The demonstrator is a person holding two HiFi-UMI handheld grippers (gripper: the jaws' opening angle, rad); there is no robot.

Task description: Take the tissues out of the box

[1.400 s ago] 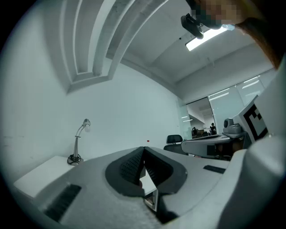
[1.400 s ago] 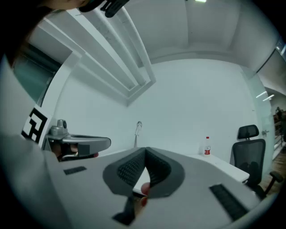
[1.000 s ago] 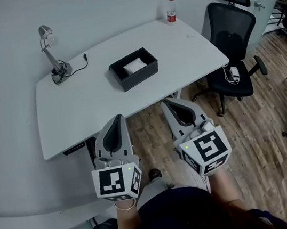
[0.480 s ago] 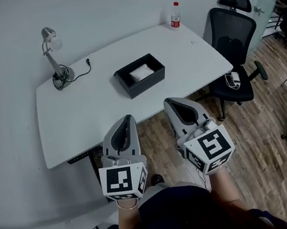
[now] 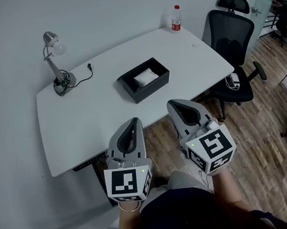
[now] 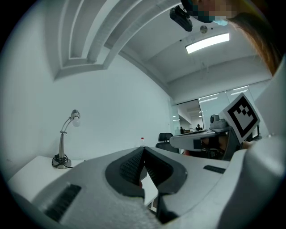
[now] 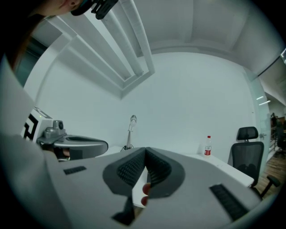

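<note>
Before the table [image 5: 79,116], left gripper [image 5: 133,122] jaws closed, right gripper [image 5: 176,103] jaws closed, both empty

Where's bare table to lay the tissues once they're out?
Free on the white table: the broad near-left stretch, bordered by the silver desk lamp, the black open box and the near edge; the strip between the box and the edge by the black office chair. Crowded: the lamp's black cord back-left, the red-capped plastic bottle back-right.
</note>
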